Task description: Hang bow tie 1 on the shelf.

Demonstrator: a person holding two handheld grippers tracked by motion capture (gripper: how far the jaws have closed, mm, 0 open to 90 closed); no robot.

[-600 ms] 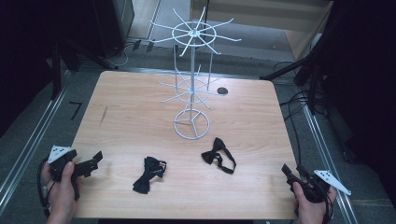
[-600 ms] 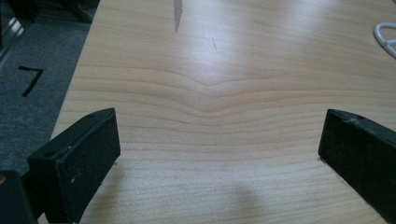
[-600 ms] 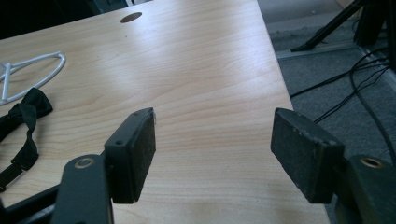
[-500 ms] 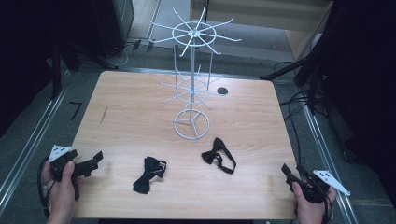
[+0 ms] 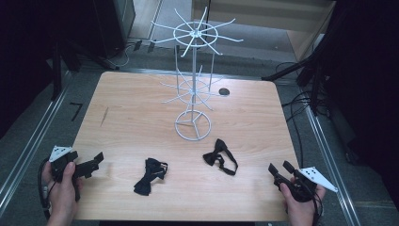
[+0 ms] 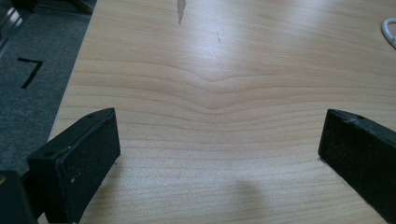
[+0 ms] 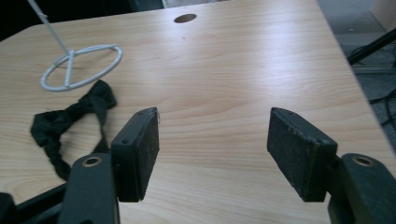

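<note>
left gripper [image 5: 96, 162]: jaws apart, empty, over table [image 5: 141, 108]
right gripper [image 5: 277, 169]: jaws apart, empty
bow ties [image 5: 219, 157]: flat, near wire stand [image 5: 193, 125]

- This looks like a lab or test room set up for recording, not a home or a shop.
- A plain wooden table [image 5: 141, 117] with a round cable hole [image 5: 224, 92] stands alone on grey carpet floor [image 5: 33, 117].
- Metal rails [image 5: 28, 150] run along the floor on both sides of the table.
- Black tripod legs or stands [image 5: 301, 70] and loose cables [image 5: 301, 101] lie around the table's edges.
- A black tape mark [image 5: 76, 109] is stuck on the carpet to the left.
- The surroundings are dark, with black equipment [image 5: 113, 23] at the back and a pale wooden cabinet [image 5: 282, 19] behind it.
</note>
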